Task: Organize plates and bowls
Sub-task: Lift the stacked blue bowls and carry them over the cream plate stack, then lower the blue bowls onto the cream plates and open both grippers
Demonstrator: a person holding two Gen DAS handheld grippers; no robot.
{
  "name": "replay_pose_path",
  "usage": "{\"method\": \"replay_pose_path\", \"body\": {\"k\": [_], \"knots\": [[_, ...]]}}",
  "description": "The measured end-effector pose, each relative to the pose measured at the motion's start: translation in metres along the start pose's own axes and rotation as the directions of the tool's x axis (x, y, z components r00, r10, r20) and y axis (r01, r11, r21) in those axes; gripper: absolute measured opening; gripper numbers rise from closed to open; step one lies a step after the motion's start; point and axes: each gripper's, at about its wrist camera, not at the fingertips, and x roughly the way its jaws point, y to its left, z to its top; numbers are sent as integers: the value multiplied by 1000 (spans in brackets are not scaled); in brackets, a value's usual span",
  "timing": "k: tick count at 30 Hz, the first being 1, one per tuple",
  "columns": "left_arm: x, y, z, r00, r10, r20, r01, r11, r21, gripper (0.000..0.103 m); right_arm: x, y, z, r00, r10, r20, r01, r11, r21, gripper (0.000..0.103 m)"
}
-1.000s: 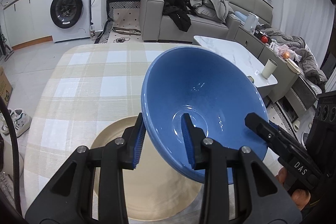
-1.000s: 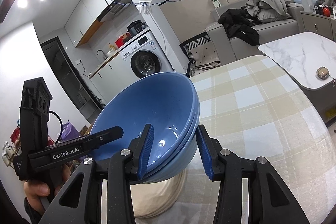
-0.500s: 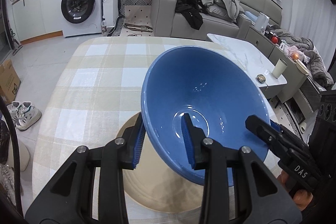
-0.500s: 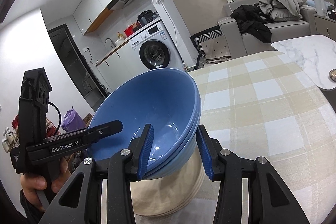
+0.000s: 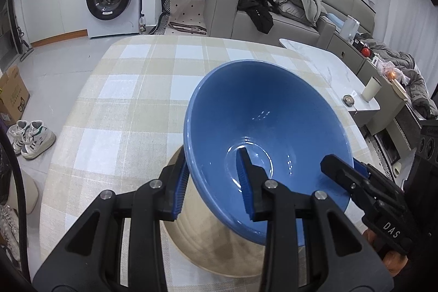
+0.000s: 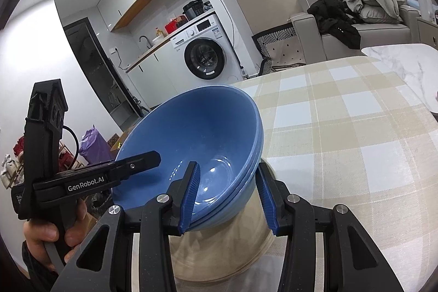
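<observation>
Left wrist view: over the counter (image 5: 115,106), stacked blue bowls (image 5: 262,127) hang tilted above the beige plates (image 5: 219,251), left gripper (image 5: 210,188) and right gripper (image 6: 227,196) both clamping the rim, next needing level lowering

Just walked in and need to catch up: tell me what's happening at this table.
A person is holding a stack of blue bowls with two handheld grippers. The left gripper and the right gripper each have their jaws clamped over the rim on opposite sides. The bowls are tilted just above a stack of beige plates on the checked tablecloth. Whether they touch the plates yet is unclear.
</observation>
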Motion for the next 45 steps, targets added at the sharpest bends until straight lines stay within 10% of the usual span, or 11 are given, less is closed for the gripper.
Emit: {"method": "replay_pose_path", "body": {"k": [24,45], "knots": [[20,3,0,1000,-11,-22,11,1000,-17,37,3,1,1,1000,9,-12,-10,1000,-28,54],[-32,28,-15,979,1,204,-25,993,116,102,-11,1,2,998,-16,53,23,991,-135,102]]}}
